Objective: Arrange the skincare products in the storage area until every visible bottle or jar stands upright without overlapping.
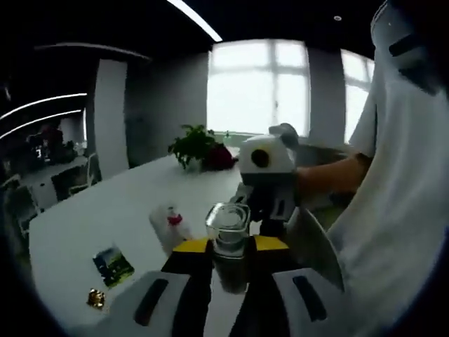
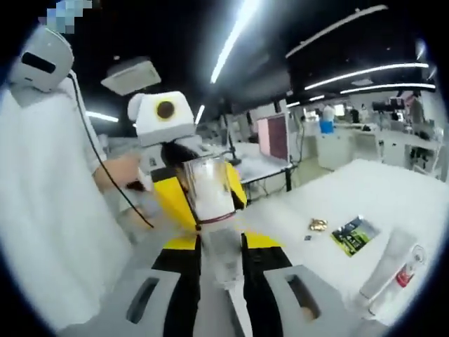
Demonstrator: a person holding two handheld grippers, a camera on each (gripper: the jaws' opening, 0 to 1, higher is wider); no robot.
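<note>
Skincare jar [image 1: 228, 228], clear glass with squared walls, sits raised above the white table [image 1: 84, 232], pinched between both grippers. Left gripper [image 1: 230, 281] jaws press its dark lower end; right gripper [image 2: 221, 281] jaws clamp the opposite end, which is blurred. A white tube [image 2: 393, 270] lies flat, its tip cut off in the right gripper view; the left gripper view shows its red cap. A green packet [image 1: 112, 265] and a gold foil item [image 1: 96, 298] lie nearby.
</note>
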